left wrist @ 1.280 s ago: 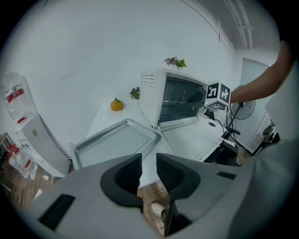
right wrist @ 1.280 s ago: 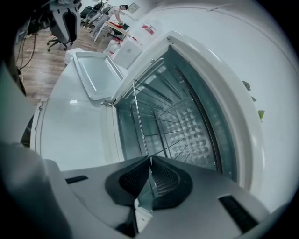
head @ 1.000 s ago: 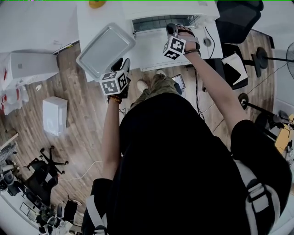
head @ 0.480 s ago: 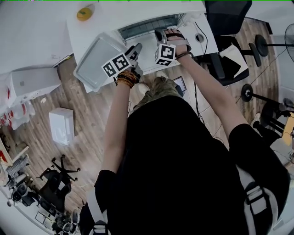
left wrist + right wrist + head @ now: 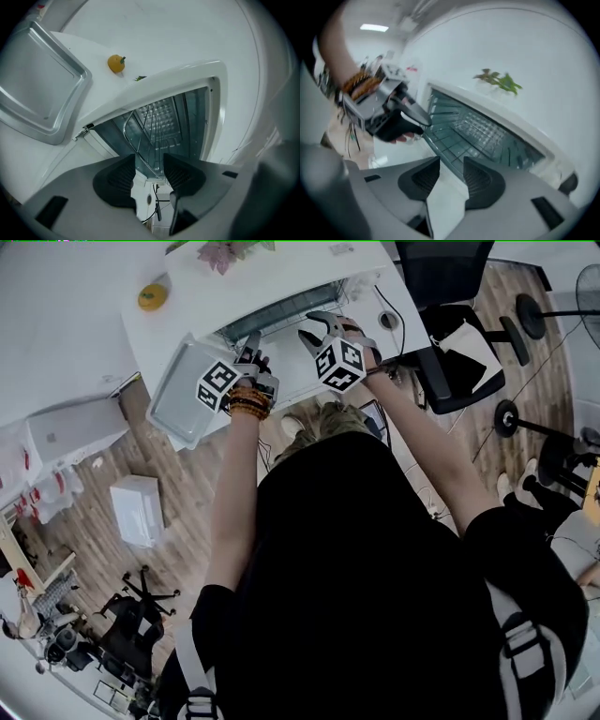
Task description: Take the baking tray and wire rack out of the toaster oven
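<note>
Light: bright, even, from overhead; rectangular white ceiling light panel [image 5: 374, 27] glows in right gripper view. Glare: flat white desk [image 5: 187, 320] almost washed out; dull sheen on silver metal baking tray [image 5: 37, 89]. Shadows: faint, soft. Distortion: heavy fisheye, black corners. Blur: right gripper view smeared; left gripper view sharper.

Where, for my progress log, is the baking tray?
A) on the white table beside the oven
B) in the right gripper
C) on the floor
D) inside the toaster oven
A: the baking tray lies flat on the white table, left of the open toaster oven.
</note>
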### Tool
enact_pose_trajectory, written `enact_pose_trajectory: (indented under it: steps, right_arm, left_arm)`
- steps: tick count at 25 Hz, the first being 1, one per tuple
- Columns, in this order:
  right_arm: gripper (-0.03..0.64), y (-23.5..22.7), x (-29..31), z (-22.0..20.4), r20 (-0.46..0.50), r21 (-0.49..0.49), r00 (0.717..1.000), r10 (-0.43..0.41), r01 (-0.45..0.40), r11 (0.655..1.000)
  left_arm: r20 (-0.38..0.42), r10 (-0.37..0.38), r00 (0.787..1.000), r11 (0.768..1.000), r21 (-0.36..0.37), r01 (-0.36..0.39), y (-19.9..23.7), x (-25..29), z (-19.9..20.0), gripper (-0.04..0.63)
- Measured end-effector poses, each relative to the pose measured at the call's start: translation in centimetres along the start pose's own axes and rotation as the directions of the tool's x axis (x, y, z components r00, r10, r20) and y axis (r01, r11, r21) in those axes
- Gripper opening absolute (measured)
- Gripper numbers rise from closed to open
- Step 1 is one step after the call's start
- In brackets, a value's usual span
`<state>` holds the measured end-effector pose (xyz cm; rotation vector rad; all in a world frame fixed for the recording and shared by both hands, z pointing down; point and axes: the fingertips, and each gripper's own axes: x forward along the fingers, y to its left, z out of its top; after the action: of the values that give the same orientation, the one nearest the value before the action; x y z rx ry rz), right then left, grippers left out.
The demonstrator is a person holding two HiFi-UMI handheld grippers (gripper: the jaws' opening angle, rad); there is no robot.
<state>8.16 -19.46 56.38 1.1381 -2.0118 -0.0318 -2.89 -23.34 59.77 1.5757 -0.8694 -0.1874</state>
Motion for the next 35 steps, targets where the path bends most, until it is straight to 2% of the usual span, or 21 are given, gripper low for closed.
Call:
enact_pose_trajectory:
  steps: [1, 3, 5, 8, 12, 16, 18, 20, 25, 28, 31, 35]
  right_arm:
    - [0.166, -0.7, -0.8, -0.6, 0.035, 0.162, 0.999, 0.018, -0.023, 0.987]
    - [0.166, -1.9, -1.9, -2.6, 0.078, 0.435, 0.996, 0.036, -0.066, 0.898]
    - [0.166, -2.8, -2.2, -5.1, 0.078, 0.577, 0.996, 0.049, -0.085, 0.812]
    - [0.166, -3.8, -1.5, -7.3, 0.099, 0.688, 0.991, 0.087, -0.131, 0.714]
    - [0.181, -5.3, -0.3, -7.3, 0.222, 0.827, 0.968, 0.112, -0.248, 0.504]
    - [0.181, -5.7, 1.3, -7.4, 0.271, 0.885, 0.952, 0.145, -0.306, 0.352]
    - [0.176, -5.9, 1.8, -7.3, 0.306, 0.906, 0.94, 0.15, -0.336, 0.258]
    - [0.132, -6.1, 2.0, -7.2, 0.342, 0.911, 0.927, 0.152, -0.367, 0.187]
    - [0.098, -5.9, 1.8, -7.1, 0.399, 0.902, 0.9, 0.175, -0.42, 0.098]
    - [0.087, -5.7, 1.4, -7.1, 0.422, 0.895, 0.886, 0.192, -0.441, 0.072]
    - [0.081, -5.4, 0.9, -7.2, 0.435, 0.886, 0.875, 0.213, -0.458, 0.073]
    - [0.081, -4.9, 0.3, -7.3, 0.441, 0.869, 0.86, 0.257, -0.48, 0.117]
  left_arm:
    - [0.011, -0.002, 1.0, 1.0, -0.012, 0.002, -0.1, 0.2, 0.1, 0.196]
    - [0.024, 0.003, 1.0, 1.0, -0.024, -0.002, -0.2, 0.6, 0.4, 0.184]
    - [0.035, 0.018, 0.999, 0.999, -0.029, -0.017, -0.1, 0.8, 0.5, 0.156]
    - [0.049, 0.039, 0.998, 0.999, -0.028, -0.038, 0.2, 1.0, 0.6, 0.121]
    - [0.07, 0.066, 0.995, 0.998, -0.026, -0.064, 0.7, 1.1, 0.9, 0.123]
    - [0.092, 0.076, 0.993, 0.997, -0.036, -0.073, 1.1, 1.2, 0.9, 0.11]
    - [0.103, 0.075, 0.992, 0.997, -0.042, -0.071, 0.8, 1.3, 0.9, 0.076]
    - [0.114, 0.075, 0.991, 0.996, -0.048, -0.069, 0.5, 1.4, 0.9, 0.058]
    - [0.125, 0.066, 0.99, 0.997, -0.044, -0.06, 0.4, 1.2, 0.9, 0.051]
    - [0.145, 0.067, 0.987, 0.998, -0.018, -0.065, 0.2, 0.8, 0.7, 0.049]
    - [0.18, 0.08, 0.98, 0.996, 0.029, -0.087, 0.0, 0.4, 0.4, 0.051]
    - [0.206, 0.078, 0.976, 0.995, 0.044, -0.088, -0.1, -0.3, -0.1, 0.049]
